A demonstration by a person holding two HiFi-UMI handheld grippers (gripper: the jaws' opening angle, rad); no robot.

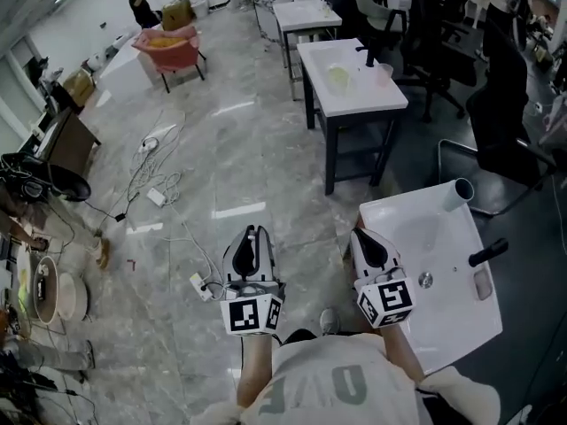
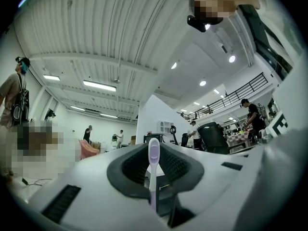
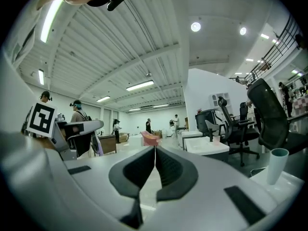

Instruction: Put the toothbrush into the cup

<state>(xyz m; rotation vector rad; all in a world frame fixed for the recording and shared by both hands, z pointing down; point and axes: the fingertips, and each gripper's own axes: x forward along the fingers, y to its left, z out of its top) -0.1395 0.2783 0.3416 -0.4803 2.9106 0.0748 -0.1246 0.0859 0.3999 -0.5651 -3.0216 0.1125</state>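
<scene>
A toothbrush (image 2: 153,159) with a pale lilac head stands upright between the dark pads of my left gripper (image 2: 154,150), which is shut on its handle. In the head view the left gripper (image 1: 252,235) is over the marble floor, left of the white sink table (image 1: 447,312). My right gripper (image 1: 365,236) is at that table's near left corner, jaws pressed together on nothing (image 3: 155,150). The pale cup (image 1: 459,192) stands at the table's far edge, apart from both grippers; the right gripper view shows the cup (image 3: 277,165) low at the right.
A black faucet (image 1: 488,252) and a drain (image 1: 426,280) sit on the sink table. A second white sink table (image 1: 350,76) stands farther ahead. Black office chairs (image 1: 509,104) crowd the right. Cables and a power strip (image 1: 164,191) lie on the floor at left.
</scene>
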